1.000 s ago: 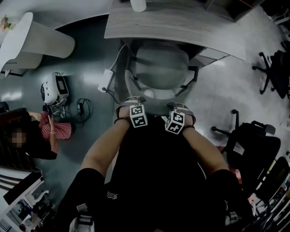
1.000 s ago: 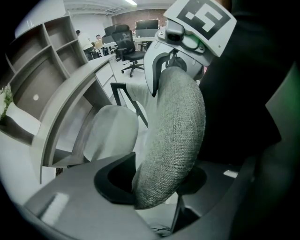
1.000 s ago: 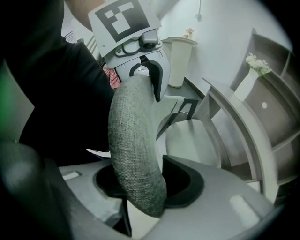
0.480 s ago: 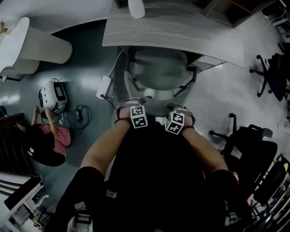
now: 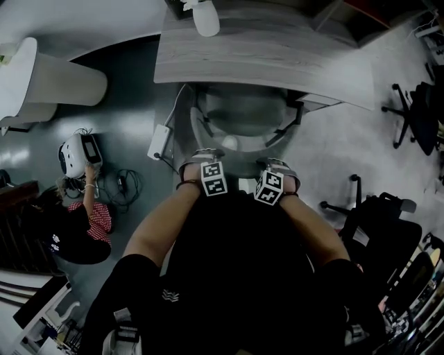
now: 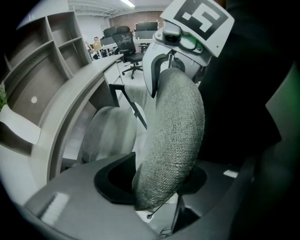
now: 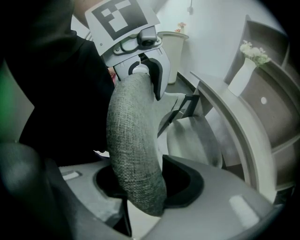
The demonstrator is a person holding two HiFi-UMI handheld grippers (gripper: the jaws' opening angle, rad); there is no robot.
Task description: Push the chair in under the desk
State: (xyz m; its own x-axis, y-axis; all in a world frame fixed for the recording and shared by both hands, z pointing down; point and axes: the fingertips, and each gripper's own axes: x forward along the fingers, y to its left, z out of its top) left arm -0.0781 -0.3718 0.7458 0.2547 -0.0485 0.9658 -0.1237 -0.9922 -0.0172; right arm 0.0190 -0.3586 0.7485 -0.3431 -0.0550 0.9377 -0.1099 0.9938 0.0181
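The grey fabric chair stands with its seat partly beneath the pale wood desk. Its padded backrest top runs between the jaws of my left gripper, which is shut on it. My right gripper is shut on the same backrest edge further along. In the head view the left gripper and the right gripper sit side by side on the backrest, just in front of my body. The chair's armrests are at the desk's front edge.
A white vase stands on the desk. A white power strip with cables lies on the floor left of the chair. A person crouches by a white device at far left. Black office chairs stand at right.
The chair has slid further under the desk, and both grippers have gone forward with it. The crouching person at left has shifted position.
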